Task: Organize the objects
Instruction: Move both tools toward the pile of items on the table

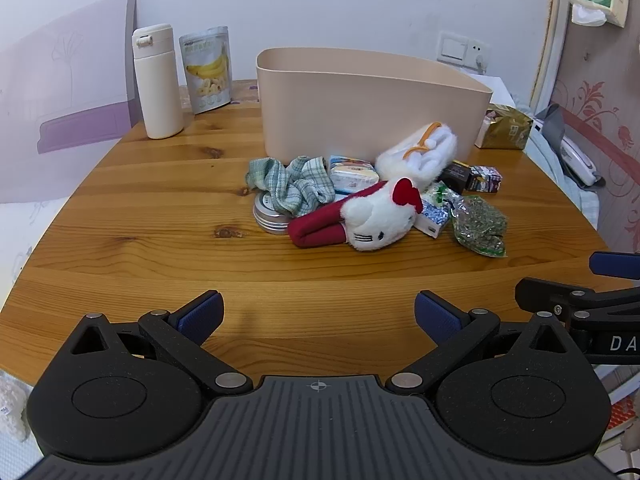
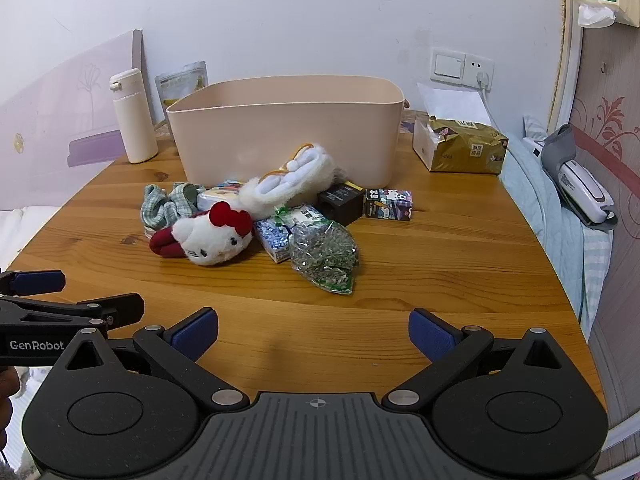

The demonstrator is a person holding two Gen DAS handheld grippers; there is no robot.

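A knotty wooden table (image 2: 440, 264) stands against a white wall (image 2: 320, 12), and on it a smooth beige plastic bin (image 2: 280, 136) has a heap just in front of it: a fluffy white cat toy (image 2: 214, 240), a checked cloth (image 1: 288, 184), a round tin (image 1: 270, 218), small boxes (image 2: 387, 204) and a crinkly bag of dried herbs (image 2: 324, 256). To the left of the bin stand a cream flask (image 1: 157, 84) and a banana-chip pouch (image 1: 206, 70). Well short of the bin, the left gripper (image 1: 319, 316) and right gripper (image 2: 313, 334) hover with blue pads spread wide, holding nothing

The right claw (image 2: 313, 334) hangs wide open and empty above the wooden table (image 2: 440, 280), near the cat plush (image 2: 212, 240).
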